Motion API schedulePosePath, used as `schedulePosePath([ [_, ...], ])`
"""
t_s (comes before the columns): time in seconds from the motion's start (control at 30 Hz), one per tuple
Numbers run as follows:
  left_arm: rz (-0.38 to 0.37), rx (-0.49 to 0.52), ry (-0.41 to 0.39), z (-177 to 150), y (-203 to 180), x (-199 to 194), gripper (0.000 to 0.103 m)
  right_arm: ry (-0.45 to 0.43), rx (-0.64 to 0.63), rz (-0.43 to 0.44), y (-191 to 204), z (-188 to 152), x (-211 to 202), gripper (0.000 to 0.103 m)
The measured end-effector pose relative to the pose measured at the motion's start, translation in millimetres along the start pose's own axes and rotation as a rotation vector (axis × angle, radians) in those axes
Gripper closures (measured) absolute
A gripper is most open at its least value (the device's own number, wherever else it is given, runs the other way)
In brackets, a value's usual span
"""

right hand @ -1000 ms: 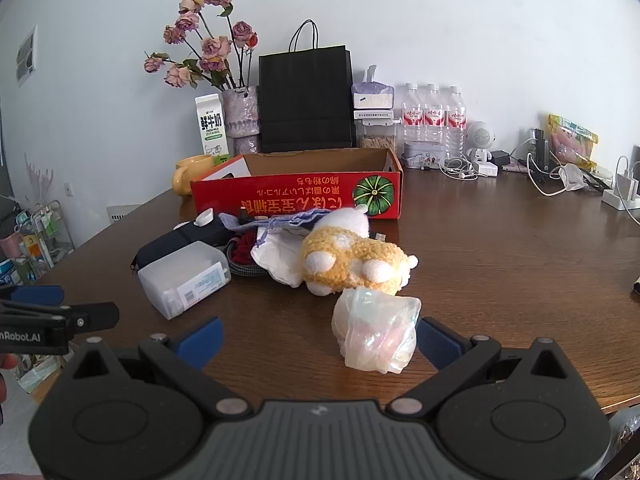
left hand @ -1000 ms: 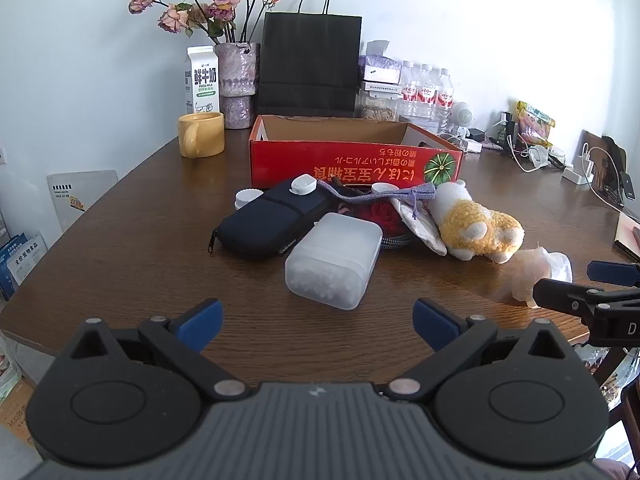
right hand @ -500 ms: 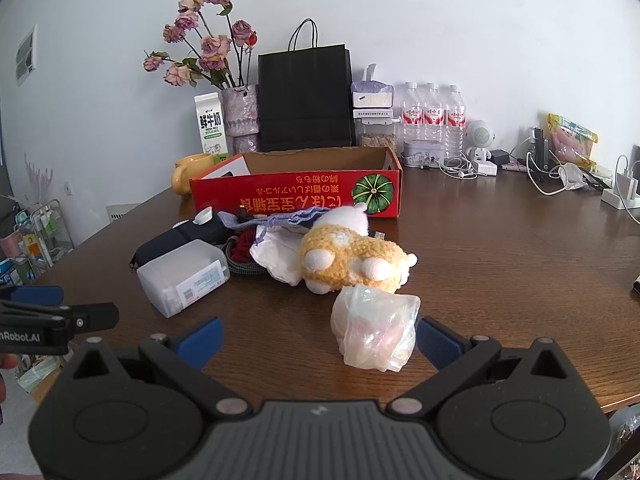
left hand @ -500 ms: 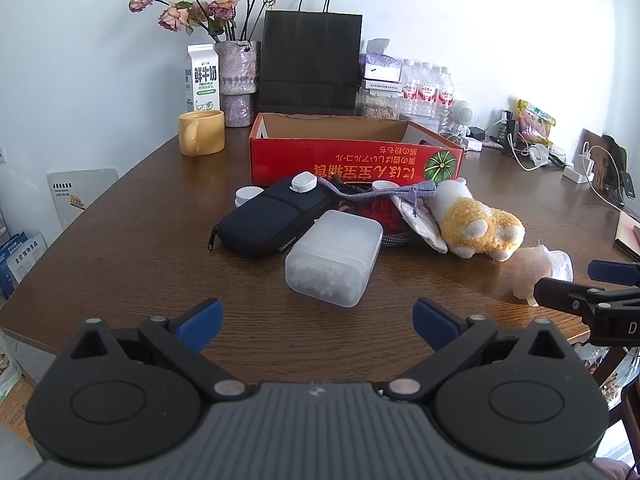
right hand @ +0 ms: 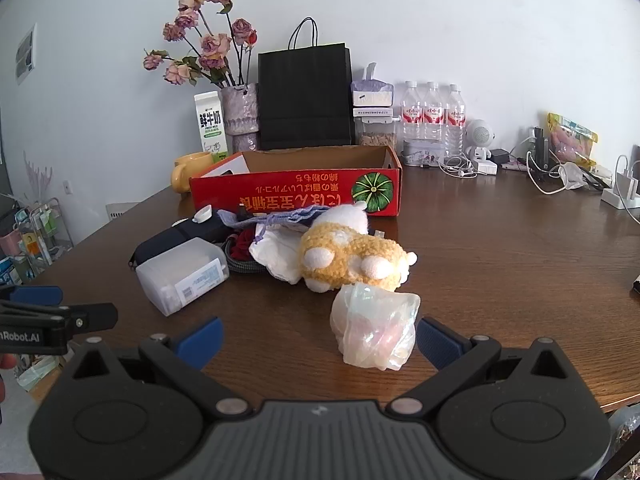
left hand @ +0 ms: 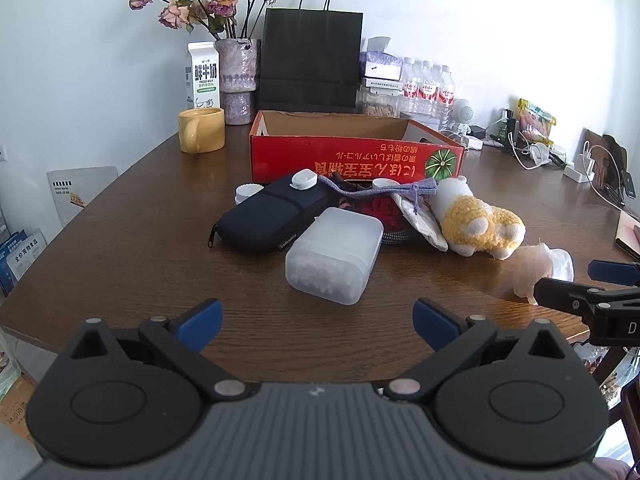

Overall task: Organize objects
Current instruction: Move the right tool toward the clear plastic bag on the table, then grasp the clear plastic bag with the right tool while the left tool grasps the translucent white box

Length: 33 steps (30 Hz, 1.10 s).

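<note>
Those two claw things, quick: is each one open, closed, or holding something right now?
Left gripper: open, holding nothing; the frosted plastic box lies ahead of it.
Right gripper: open, holding nothing; the crumpled plastic bag sits between its fingers, ungripped.

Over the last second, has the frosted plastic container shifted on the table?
No. In the left wrist view the frosted plastic container lies just where it did, against the black pouch and in front of the red box.

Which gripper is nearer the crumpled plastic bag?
Right. The right gripper has the crumpled plastic bag just ahead, near its right finger; the left gripper faces the translucent box.
</note>
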<state>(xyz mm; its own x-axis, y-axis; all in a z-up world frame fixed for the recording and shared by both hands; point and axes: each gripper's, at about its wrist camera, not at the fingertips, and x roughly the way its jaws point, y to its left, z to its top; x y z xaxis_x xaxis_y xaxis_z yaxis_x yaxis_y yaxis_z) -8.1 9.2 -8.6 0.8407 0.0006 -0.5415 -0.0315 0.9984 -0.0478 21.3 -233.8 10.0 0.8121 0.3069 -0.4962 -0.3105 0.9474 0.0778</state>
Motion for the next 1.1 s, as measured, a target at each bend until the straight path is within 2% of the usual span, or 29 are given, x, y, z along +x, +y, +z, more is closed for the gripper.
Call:
schedulePosePath([
  [0.53, -0.007, -0.002, 0.042, 10, -1, 24, 0.000, 0.007, -0.021, -0.046, -17, 5, 18, 0.002],
  [0.63, 0.000, 0.002, 0.053, 14, -2, 34, 0.000, 0.018, -0.024, -0.039, -21, 6, 29, 0.013],
  [0.67, 0.001, 0.004, 0.056, 15, -2, 38, 0.000, 0.024, -0.019, -0.031, -23, 6, 33, 0.020],
  [0.7, 0.003, 0.005, 0.059, 16, -2, 41, 0.000, 0.033, -0.013, -0.021, -25, 6, 38, 0.032],
  [0.73, 0.004, 0.007, 0.062, 18, -2, 44, 0.000, 0.041, -0.008, -0.014, -28, 6, 42, 0.040],
  [0.77, 0.005, 0.009, 0.065, 19, -2, 47, 0.000, 0.049, -0.003, -0.005, -29, 5, 46, 0.057],
  [0.9, 0.010, 0.022, 0.074, 26, -5, 62, 0.000, 0.026, 0.011, 0.036, -36, 8, 51, 0.062],
  [1.1, 0.010, 0.051, 0.080, 38, -9, 85, 0.000, -0.026, -0.002, 0.078, -39, 21, 52, 0.062],
])
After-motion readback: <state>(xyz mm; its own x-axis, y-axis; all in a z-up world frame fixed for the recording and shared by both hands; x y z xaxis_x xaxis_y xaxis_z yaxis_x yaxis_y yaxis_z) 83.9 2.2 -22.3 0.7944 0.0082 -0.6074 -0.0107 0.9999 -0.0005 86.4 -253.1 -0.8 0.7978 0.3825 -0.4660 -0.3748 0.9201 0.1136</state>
